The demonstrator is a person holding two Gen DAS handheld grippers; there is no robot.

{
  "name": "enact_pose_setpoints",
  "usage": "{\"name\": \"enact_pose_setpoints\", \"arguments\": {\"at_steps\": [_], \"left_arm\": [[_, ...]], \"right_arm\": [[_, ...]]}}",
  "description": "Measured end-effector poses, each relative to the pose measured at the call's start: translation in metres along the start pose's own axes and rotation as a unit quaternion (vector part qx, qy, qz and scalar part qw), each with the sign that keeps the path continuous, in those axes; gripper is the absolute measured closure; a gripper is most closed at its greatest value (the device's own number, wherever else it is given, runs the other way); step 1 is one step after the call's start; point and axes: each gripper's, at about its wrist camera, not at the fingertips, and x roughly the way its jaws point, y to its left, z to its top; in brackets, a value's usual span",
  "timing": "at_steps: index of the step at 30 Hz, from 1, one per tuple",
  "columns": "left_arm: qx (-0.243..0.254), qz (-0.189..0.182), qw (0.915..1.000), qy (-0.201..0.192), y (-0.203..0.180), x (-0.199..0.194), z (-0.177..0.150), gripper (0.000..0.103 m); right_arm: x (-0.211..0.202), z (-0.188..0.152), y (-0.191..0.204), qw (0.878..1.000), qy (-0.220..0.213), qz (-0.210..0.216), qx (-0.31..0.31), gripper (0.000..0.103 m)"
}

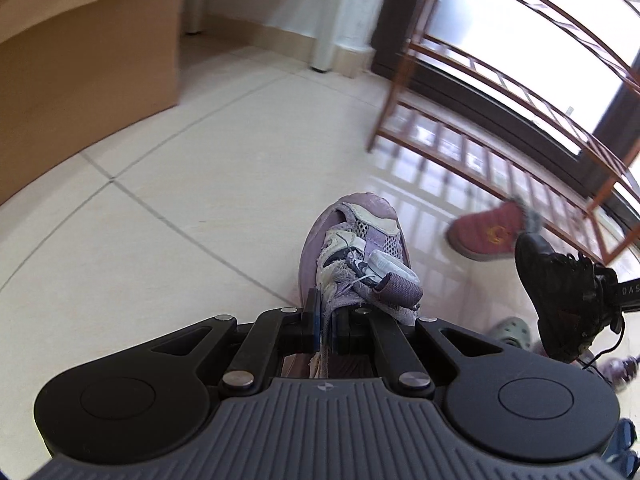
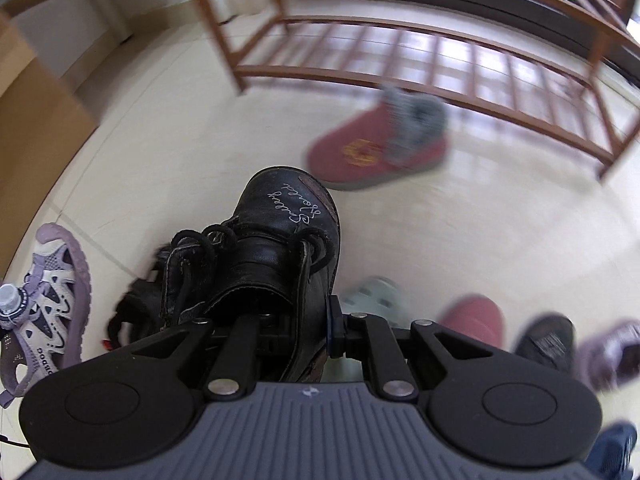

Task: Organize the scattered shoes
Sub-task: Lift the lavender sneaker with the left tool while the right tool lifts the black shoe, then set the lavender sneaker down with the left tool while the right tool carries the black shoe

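My left gripper (image 1: 326, 326) is shut on the heel edge of a purple mesh sandal (image 1: 352, 252) and holds it above the tiled floor; the same sandal shows in the right wrist view (image 2: 48, 300). My right gripper (image 2: 298, 332) is shut on the collar of a black lace-up boot (image 2: 280, 240) with white script on its toe, also held up; the boot appears in the left wrist view (image 1: 560, 300). A red slipper with a grey fur cuff (image 2: 376, 148) lies on the floor before the brown wooden shoe rack (image 2: 400, 56).
Several more shoes lie on the floor at lower right: a pale green clog (image 2: 372, 296), a red slipper (image 2: 476, 320), a dark shoe (image 2: 548, 340), a purple shoe (image 2: 612, 352). A wooden cabinet (image 1: 80, 80) stands at left. The rack (image 1: 500, 120) shelves hold nothing.
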Motion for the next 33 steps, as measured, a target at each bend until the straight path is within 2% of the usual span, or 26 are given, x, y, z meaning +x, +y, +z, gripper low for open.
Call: {"name": "enact_pose_setpoints", "arguments": {"at_steps": [10,15,27,33], "left_arm": [[0.053,-0.040,0.9973,0.031,-0.055,0.027,-0.011,0.098],[0.075,-0.044,0.9953,0.042,-0.077,0.046,-0.018,0.098],[0.101,-0.030,0.9927,0.059,-0.099,0.090,-0.026,0.098],[0.101,0.008,0.9921,0.074,-0.104,0.120,-0.039,0.098]], "right_arm": [[-0.038,-0.044,-0.083,0.994,-0.032,-0.045,0.097,0.089],[-0.054,-0.069,-0.128,0.986,-0.042,-0.069,0.143,0.089],[-0.083,-0.141,-0.214,0.962,-0.057,-0.122,0.236,0.088],[-0.084,-0.153,-0.233,0.957,-0.060,-0.130,0.252,0.088]]}}
